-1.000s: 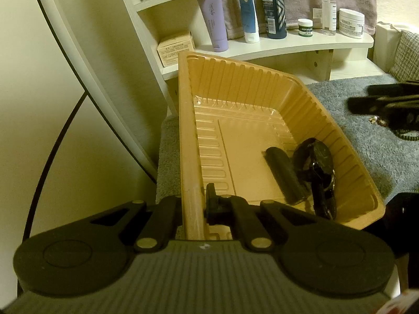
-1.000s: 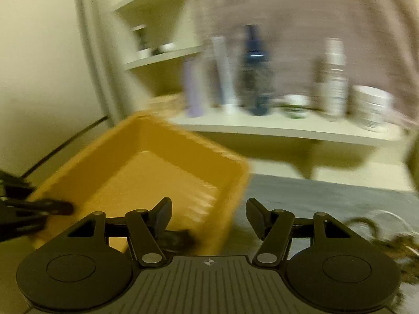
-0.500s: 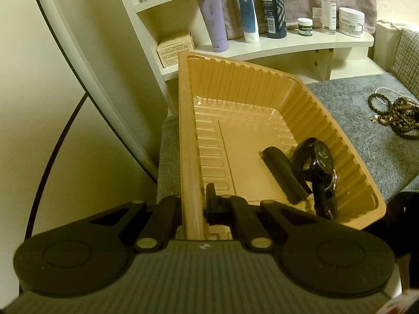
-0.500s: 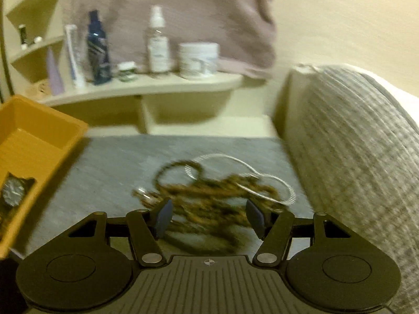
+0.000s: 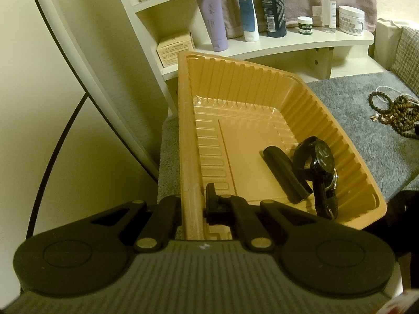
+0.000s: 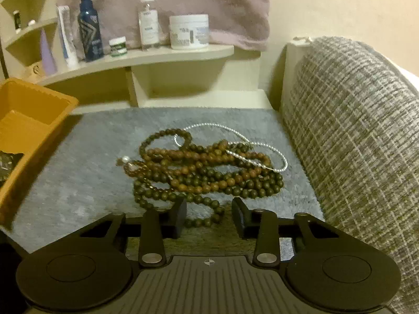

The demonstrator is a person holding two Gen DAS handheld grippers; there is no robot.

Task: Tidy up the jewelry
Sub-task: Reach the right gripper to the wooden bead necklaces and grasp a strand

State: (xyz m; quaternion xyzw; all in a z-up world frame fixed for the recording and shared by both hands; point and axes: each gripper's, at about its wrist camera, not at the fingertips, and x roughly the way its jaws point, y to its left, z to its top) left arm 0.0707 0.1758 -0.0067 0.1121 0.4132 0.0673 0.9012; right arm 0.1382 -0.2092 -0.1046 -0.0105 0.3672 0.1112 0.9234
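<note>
Right wrist view, right hand-held gripper [image 6: 209, 216] closing over bead strands [image 6: 207, 167], none pinched.

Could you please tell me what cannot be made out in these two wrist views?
- Right wrist: watch in orange tray, cut off by the left edge.
- Left wrist: bead pile, cut off by the right edge.
- Both: bottle labels, too small to read.

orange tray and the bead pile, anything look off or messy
The orange tray sits tipped, its near rim pinched in the left claw. The wooden bead strands lie tangled with a thin white chain on the grey mat. Nothing looks damaged.
</note>
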